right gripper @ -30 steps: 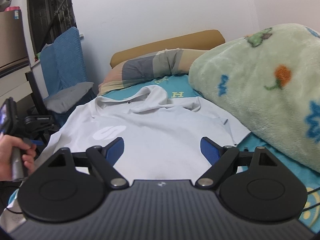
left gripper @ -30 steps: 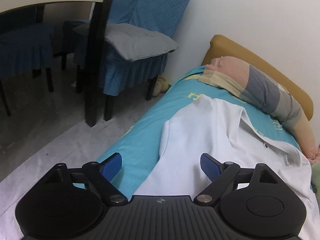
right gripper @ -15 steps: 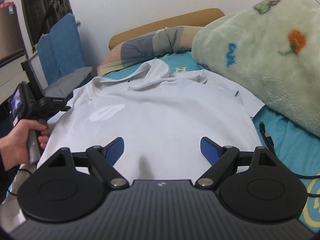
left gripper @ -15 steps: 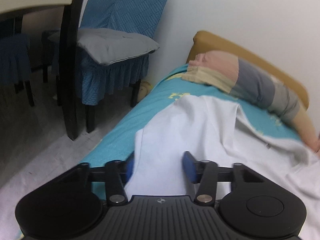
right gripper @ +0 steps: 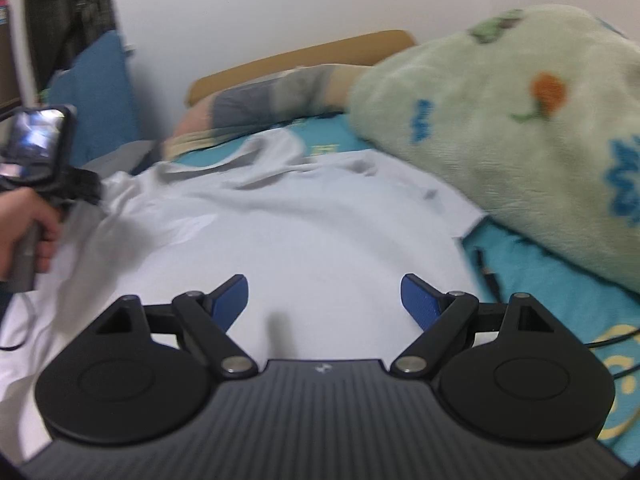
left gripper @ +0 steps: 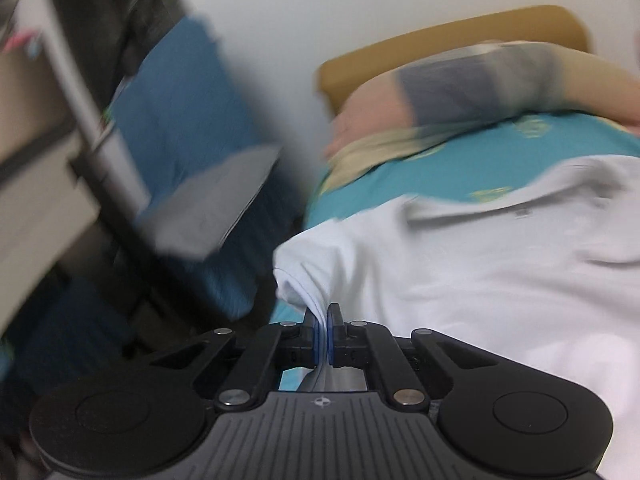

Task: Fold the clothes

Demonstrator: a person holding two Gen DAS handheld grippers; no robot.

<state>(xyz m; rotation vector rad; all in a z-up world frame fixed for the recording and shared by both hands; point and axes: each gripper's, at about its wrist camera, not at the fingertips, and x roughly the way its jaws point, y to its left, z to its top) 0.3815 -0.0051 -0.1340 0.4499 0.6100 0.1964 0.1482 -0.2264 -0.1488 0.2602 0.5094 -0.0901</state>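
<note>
A white polo shirt lies spread on a teal bed sheet, collar toward the pillow. My left gripper is shut on the shirt's left sleeve edge, with cloth bunched between the blue pads and lifted off the bed. From the right wrist view that left gripper shows at the far left, held by a hand, pulling the sleeve up. Over the shirt's lower middle my right gripper stands open, nothing between its fingers.
A striped pillow lies against a tan headboard. A green fleece blanket is heaped on the right, a black cable beside it. Left of the bed stands a blue-covered chair with a grey cushion.
My left gripper closed on the sleeve edge, rolled and swung sideways, lifting the cloth. The right gripper stayed open and shifted only slightly over the shirt.
</note>
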